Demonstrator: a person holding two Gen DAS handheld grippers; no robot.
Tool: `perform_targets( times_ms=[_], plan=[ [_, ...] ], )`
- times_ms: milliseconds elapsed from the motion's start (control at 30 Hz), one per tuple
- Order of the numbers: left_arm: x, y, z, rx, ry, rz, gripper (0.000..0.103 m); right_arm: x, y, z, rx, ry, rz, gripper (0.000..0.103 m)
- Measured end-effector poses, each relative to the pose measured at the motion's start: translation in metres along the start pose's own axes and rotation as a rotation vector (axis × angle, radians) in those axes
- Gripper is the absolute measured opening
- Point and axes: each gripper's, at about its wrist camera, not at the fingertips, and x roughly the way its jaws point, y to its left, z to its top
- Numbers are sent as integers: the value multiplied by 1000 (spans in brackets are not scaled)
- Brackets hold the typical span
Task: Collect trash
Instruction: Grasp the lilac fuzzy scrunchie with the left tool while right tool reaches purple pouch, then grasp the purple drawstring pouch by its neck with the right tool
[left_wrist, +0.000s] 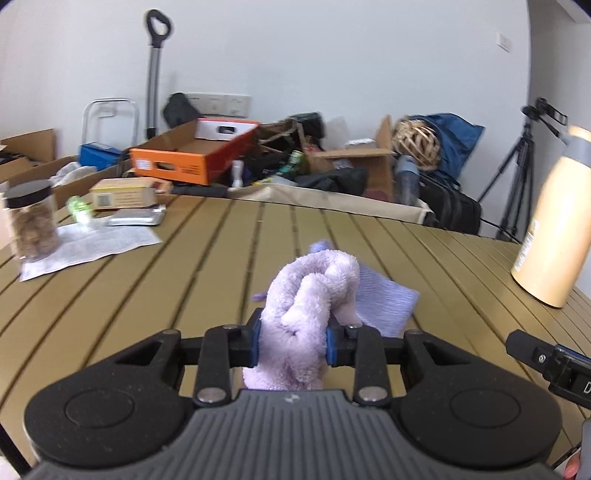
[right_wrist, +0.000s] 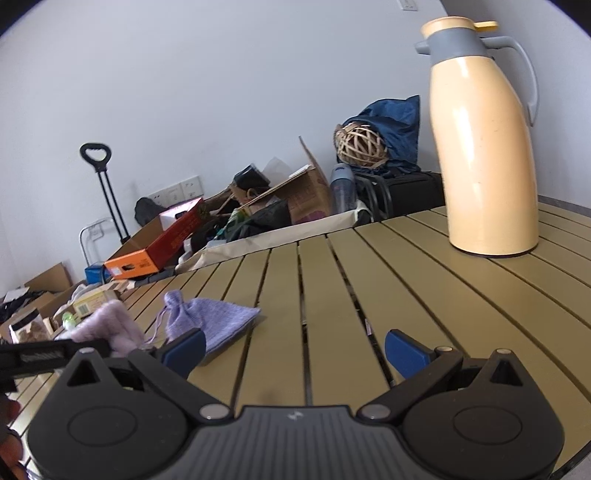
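From the left wrist view, your left gripper (left_wrist: 293, 341) has its jaws clamped on a bunched pale lilac fluffy cloth (left_wrist: 310, 295), lifted just above the olive slatted worktop (left_wrist: 184, 277). That cloth looks light, soft and limp; it should squash and droop rather than slip, so the hold on the thick middle bunch seems sound. Just behind it lies a flat purple knitted drawstring pouch (left_wrist: 384, 299), partly hidden by the cloth; I cannot tell whether the two touch. At the far left stand a clear plastic jar with a black lid (left_wrist: 31, 221), a printed paper sheet (left_wrist: 92, 243) and a silver foil packet (left_wrist: 136, 218), all blurred. A cream vacuum flask (left_wrist: 554, 229) is cut off at the right edge.

From the right wrist view, your right gripper (right_wrist: 293, 350) hangs over the worktop with jaws wide apart and nothing between them. The pouch lies near its left pad, its cord end bunched; take it by the body. The cloth shows at the left, half hidden behind the other tool. No bin is in sight.
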Motion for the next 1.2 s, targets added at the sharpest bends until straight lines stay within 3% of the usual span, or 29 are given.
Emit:
perform_targets(
  times_ms=[167,433,667,900,1200],
  plan=[
    [-8,20,2,-16,-7,35,31,4,19,0,16,32,8,103],
    [-12,57,13,-80,-18,74,31,29,78,7,-94,93,45,103],
    [-13,89,24,-152,-12,116,32,82,120,19,-161,228,-17,103],
    [-12,102,27,-185,-5,122,32,123,139,22,-178,298,-106,100],
    [-5,108,26,-204,15,127,32,142,147,18,-205,315,-129,65]
  ],
)
